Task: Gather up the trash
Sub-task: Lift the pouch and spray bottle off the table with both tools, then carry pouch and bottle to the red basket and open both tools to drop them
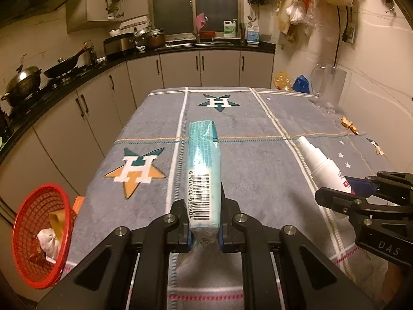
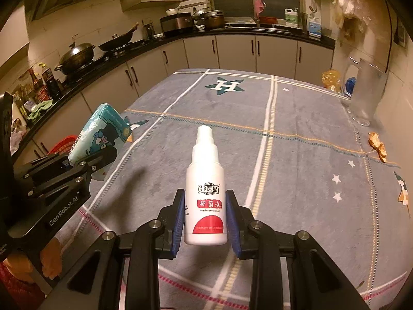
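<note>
The bench (image 1: 245, 155), draped in a grey star-print cloth, fills both views, and the red basket (image 1: 41, 235) hangs off its edge at about 8 o'clock in the left wrist view, already holding crumpled scraps. The left claw (image 1: 205, 232) is clamped on a teal tissue pack (image 1: 204, 178), held clear above the cloth, long axis running straight out toward 12 o'clock, barcode end nearest the pads. The right claw (image 2: 205, 222) grips a white spray bottle (image 2: 205, 193) low on its body, nozzle pointing toward 12 o'clock. Risk, as I judge it: the soft pack, pinched only at its near end, could sag or slip during the swing to the basket; the smooth bottle could slide out likewise. Small golden wrappers (image 2: 378, 146) lie at 3 o'clock, uncollected.
</note>
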Tool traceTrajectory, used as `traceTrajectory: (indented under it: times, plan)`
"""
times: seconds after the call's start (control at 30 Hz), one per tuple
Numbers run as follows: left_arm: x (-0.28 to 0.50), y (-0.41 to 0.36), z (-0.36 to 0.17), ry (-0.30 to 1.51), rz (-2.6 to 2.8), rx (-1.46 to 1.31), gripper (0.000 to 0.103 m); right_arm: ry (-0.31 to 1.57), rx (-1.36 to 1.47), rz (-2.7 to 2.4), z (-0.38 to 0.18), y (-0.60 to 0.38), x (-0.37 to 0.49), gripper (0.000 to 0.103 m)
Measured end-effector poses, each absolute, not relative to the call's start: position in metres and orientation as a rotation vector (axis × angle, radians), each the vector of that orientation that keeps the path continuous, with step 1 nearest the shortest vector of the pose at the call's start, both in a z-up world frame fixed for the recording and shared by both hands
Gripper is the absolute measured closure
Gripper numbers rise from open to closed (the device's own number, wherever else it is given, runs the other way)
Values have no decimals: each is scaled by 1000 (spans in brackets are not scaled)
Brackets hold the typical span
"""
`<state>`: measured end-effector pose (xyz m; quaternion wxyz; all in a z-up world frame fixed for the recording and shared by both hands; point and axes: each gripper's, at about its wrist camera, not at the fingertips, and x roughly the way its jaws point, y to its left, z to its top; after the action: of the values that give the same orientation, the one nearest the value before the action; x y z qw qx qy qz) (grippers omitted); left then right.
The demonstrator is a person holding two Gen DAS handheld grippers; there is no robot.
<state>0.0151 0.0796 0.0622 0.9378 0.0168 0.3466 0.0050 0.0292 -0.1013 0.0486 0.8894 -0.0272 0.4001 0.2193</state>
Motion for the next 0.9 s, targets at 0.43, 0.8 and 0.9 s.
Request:
traceTrajectory:
  times: [0.43, 0.8, 0.9]
  plan:
    - [-16, 131, 62, 691, 77, -22, 90, 840, -109, 535, 54, -52, 14, 70]
    - [-44, 193, 68, 663, 161, -78, 90, 836, -181, 637, 61, 17, 6, 70]
    - [-50, 209, 70, 657, 190, -87, 90, 839, -192, 665, 62, 33, 5, 70]
